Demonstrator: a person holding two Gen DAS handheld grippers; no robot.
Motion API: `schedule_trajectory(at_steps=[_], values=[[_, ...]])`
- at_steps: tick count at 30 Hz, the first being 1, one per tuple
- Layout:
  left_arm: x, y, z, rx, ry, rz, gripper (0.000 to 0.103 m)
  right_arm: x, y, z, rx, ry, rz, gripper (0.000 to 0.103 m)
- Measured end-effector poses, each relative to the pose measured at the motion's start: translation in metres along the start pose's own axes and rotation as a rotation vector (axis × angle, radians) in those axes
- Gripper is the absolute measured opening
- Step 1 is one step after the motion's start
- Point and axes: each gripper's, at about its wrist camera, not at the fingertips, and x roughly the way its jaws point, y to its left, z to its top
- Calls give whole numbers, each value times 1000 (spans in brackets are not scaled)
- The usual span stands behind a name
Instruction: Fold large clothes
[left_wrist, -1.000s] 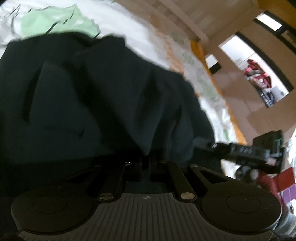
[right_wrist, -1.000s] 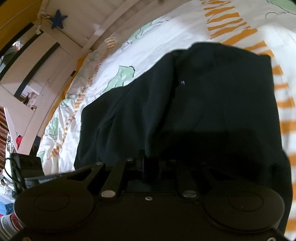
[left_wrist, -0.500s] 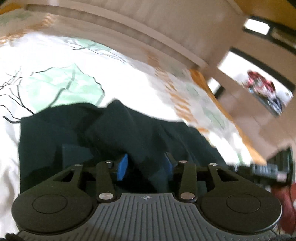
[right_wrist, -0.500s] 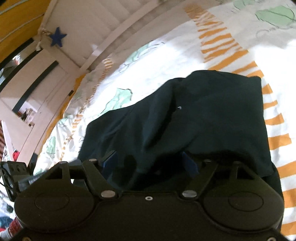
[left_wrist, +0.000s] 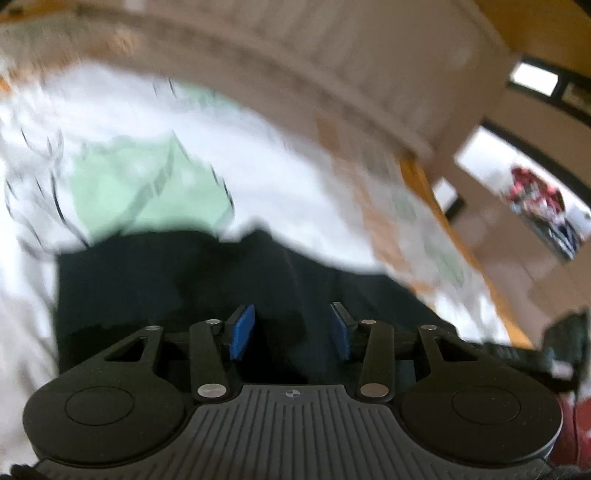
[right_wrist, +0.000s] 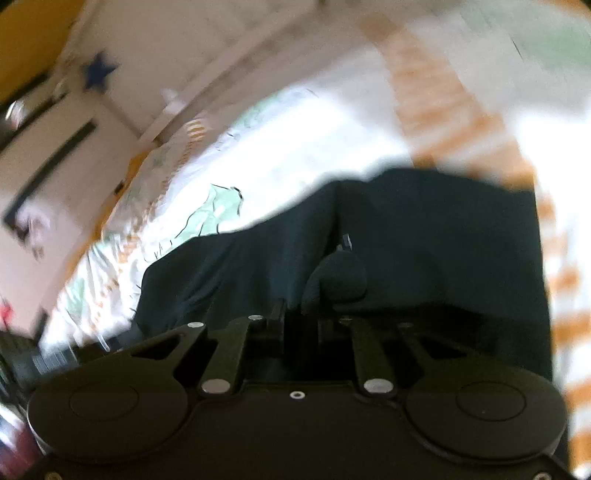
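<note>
white leaf-print bedspread (left_wrist: 295, 192) | dark garment (right_wrist: 424, 240) on it | left tongs (left_wrist: 291, 328) opening, empty | right tongs (right_wrist: 301, 325) closing on garment fold

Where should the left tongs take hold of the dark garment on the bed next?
Probably the dark green fabric garment at its far left corner, where a straight edge lies flat on the white leaf-print bedspread. The left tongs are opening, nothing pinched, so approach low from the left, one pad under the edge.
</note>
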Motion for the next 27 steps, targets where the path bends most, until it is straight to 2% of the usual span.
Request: schedule_trajectory(at_steps=[2, 4, 8, 9, 13, 17, 20, 23, 27], values=[[-4, 6, 11, -28, -41, 23, 62, -11, 9, 7, -77, -58, 16, 25], [-2, 11, 17, -51, -54, 41, 65, -13, 9, 11, -114, -69, 6, 26], [16, 11, 14, -20, -13, 87, 66, 6, -11, -1, -92, 43, -72, 33], [22, 10, 11, -11, 10, 90, 66, 7, -15, -7, -77, 50, -74, 38], [29, 5, 3, 25, 44, 89, 66, 6, -20, -13, -43, 32, -62, 39], [31, -11, 2, 135, 43, 95, 67, 6, -15, -13, -72, 29, -71, 40], [38, -14, -3, 195, 64, 146, 67, 8, -17, -15, -56, 20, -64, 42], [48, -2, -8, 193, 111, 252, 69, 8, -14, -13, -55, 24, -56, 49], [49, 12, -11, 168, 131, 268, 69, 7, -5, -12, -71, 29, -23, 57]])
